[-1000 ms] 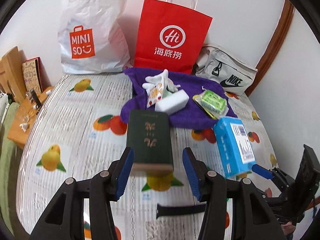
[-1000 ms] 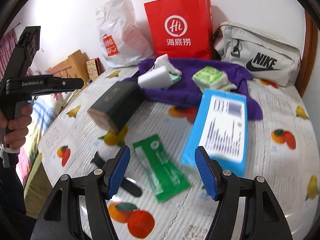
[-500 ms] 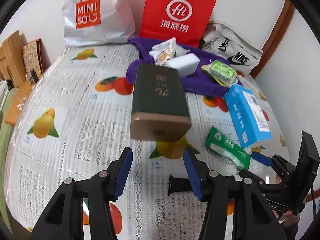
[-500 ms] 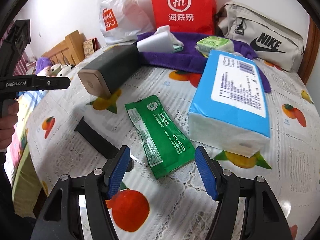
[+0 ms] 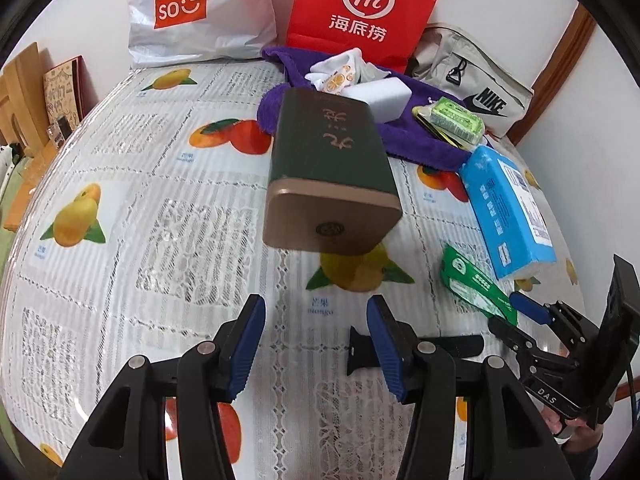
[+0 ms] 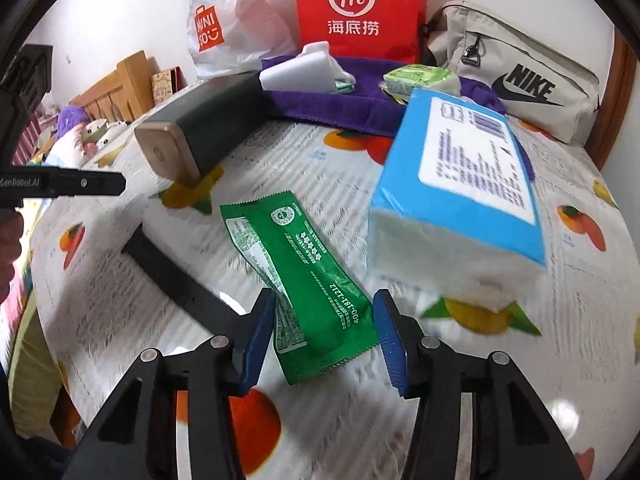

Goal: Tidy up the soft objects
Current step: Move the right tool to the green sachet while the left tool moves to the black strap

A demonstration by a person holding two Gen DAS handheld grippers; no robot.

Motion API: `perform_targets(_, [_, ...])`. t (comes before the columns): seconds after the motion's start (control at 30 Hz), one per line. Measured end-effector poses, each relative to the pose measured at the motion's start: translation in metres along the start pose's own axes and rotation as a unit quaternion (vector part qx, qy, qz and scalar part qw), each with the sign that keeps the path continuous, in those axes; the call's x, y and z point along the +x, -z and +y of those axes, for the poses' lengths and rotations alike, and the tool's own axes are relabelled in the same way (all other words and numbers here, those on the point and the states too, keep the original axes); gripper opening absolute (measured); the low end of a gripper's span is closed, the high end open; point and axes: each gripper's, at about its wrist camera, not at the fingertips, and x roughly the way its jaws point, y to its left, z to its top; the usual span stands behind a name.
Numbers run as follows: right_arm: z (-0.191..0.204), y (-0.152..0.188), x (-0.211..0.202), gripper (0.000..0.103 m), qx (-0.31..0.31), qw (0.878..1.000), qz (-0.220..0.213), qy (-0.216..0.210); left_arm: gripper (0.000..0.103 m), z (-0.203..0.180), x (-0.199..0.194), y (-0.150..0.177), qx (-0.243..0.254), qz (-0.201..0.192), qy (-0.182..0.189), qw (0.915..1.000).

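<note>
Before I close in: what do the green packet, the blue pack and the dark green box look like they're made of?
Green packet: thin glossy plastic film, judging by its crimped ends, creases and sheen.
Blue pack: soft plastic wrap over white tissue, probably; the white end bulges and looks fibrous.
Dark green box: rigid and matte with straight edges and a tan satin end cap; card or tin, I can't tell which.

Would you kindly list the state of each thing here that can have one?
Left gripper: open, empty.
Right gripper: jaws closing, green packet between them, pads not yet pressing.
Dark green box: lying on its side.
Blue tissue pack: sealed, lying flat.
Red paper bag: upright.
Grey pouch: zipped shut.
</note>
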Motion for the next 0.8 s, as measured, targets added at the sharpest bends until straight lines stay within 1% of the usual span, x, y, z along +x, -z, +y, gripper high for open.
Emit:
perform_targets(0.13, [0.0,0.015,-0.013,0.05,0.013,1.0,0.019,0.016,0.051,-0.001,0.0,0.009,0.001,0.005,0.006,1.0])
perform_targets(0.2, [0.001,0.025,-0.019,0.052,0.024,0.999,0.034,0.007,0.051,-0.001,0.001,0.013,0.001,0.009,0.008,0.9999])
perform_targets(0.27, [0.006,0.032,-0.026,0.052,0.021,0.999,0.037,-0.005,0.051,-0.001,0.001,0.018,0.001,0.012,0.01,0.9999])
perform_targets(0.33, [0.008,0.034,-0.031,0.059,0.014,0.999,0.03,-0.009,0.051,-0.002,0.001,0.021,0.002,0.015,0.011,0.9998])
perform_targets(0.37, [0.009,0.033,-0.032,0.067,0.012,1.0,0.024,-0.007,0.051,-0.002,0.0,0.023,0.004,0.015,0.011,0.9998])
perform_targets(0.4, [0.009,0.031,-0.032,0.071,0.009,1.0,0.015,-0.007,0.051,-0.003,0.0,0.025,0.006,0.015,0.011,0.9998])
perform_targets(0.5, [0.01,0.022,-0.026,0.072,-0.002,1.0,0.002,-0.016,0.051,-0.003,-0.001,0.03,0.01,0.018,0.01,0.9997])
perform_targets(0.67, [0.025,0.015,-0.01,0.073,-0.047,0.998,0.017,-0.046,0.051,0.0,0.001,0.038,0.015,0.026,0.005,0.9995])
perform_targets(0.77, [0.036,0.021,-0.007,0.072,-0.083,0.996,0.014,-0.03,0.054,-0.002,0.002,0.038,0.025,0.024,0.008,0.9994])
perform_targets(0.8, [0.037,0.022,-0.007,0.066,-0.085,0.996,0.01,-0.028,0.054,-0.004,0.003,0.037,0.03,0.022,0.009,0.9993])
